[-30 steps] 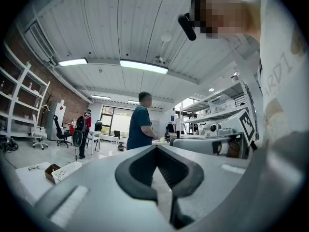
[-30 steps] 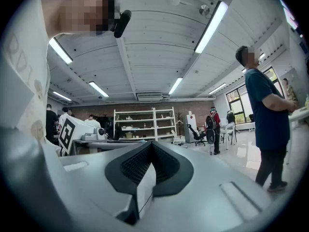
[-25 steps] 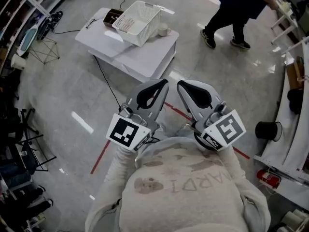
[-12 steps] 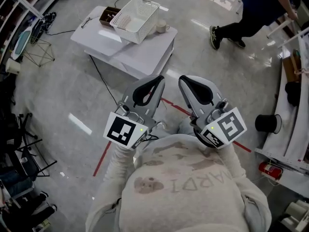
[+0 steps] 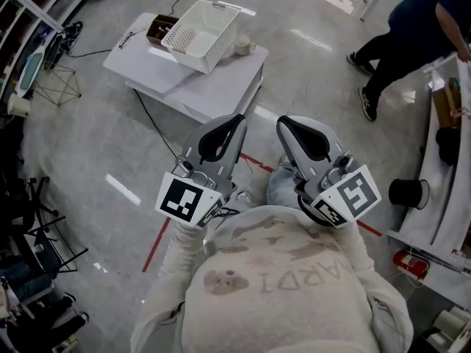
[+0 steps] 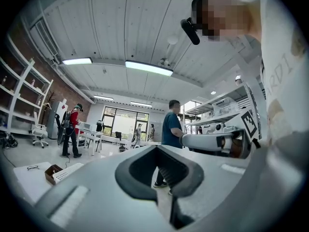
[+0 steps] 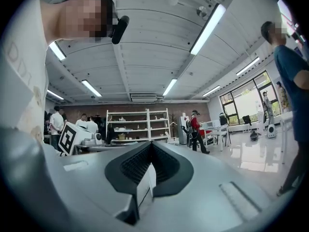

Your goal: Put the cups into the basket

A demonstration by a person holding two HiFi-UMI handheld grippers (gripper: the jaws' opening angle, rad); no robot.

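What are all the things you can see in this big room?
table: one, white, ahead on the grey floor
basket: one, white, on the far end of the table
cup: one, pale, on the table just right of the basket
box: one, brown, on the table beside the basket's left end
cable: one, black, on the floor, running from the table toward the grippers
tape line: one, red, on the floor near the grippers
black cylinder: one, at the right edge
other person: one, dark clothes, top right
left gripper: one, grey with black pads, jaws shut, empty
right gripper: one, same colours, jaws shut, empty
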